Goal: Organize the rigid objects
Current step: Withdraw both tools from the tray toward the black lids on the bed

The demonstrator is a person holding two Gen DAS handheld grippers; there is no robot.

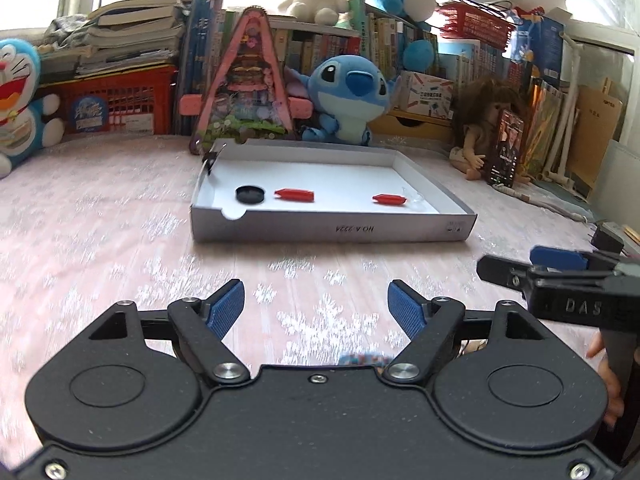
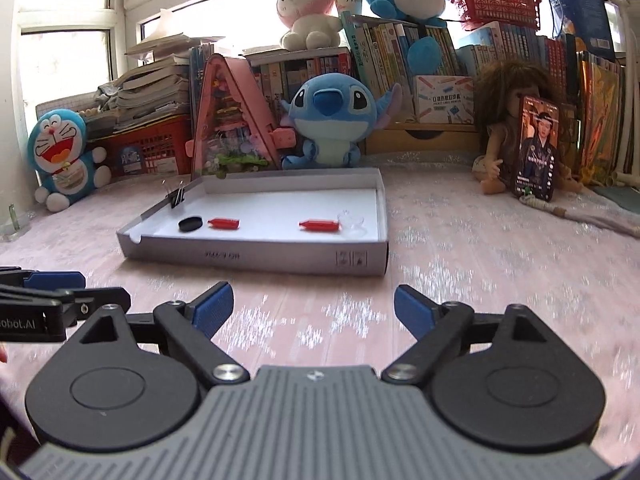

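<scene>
A shallow white box (image 1: 332, 232) lies on the pink cloth ahead of both grippers. Inside it are a black round cap (image 1: 249, 194), two red pieces (image 1: 295, 195) (image 1: 390, 199) and a small clear item (image 1: 416, 200). A black binder clip (image 1: 210, 160) is clipped on the box's left wall. My left gripper (image 1: 315, 292) is open with nothing between its blue pads, short of the box. In the right wrist view, my right gripper (image 2: 313, 296) is likewise open and short of the box (image 2: 256, 256), in line with the right red piece (image 2: 320, 225). The two grippers are side by side.
Behind the box stand a pink triangular toy house (image 1: 246, 88), a blue plush (image 1: 348, 96), a doll propping a phone (image 2: 536, 148), a red basket (image 1: 116, 104) and rows of books. A cable (image 2: 580, 216) lies at the right. Patterned pink cloth (image 1: 100, 240) covers the table.
</scene>
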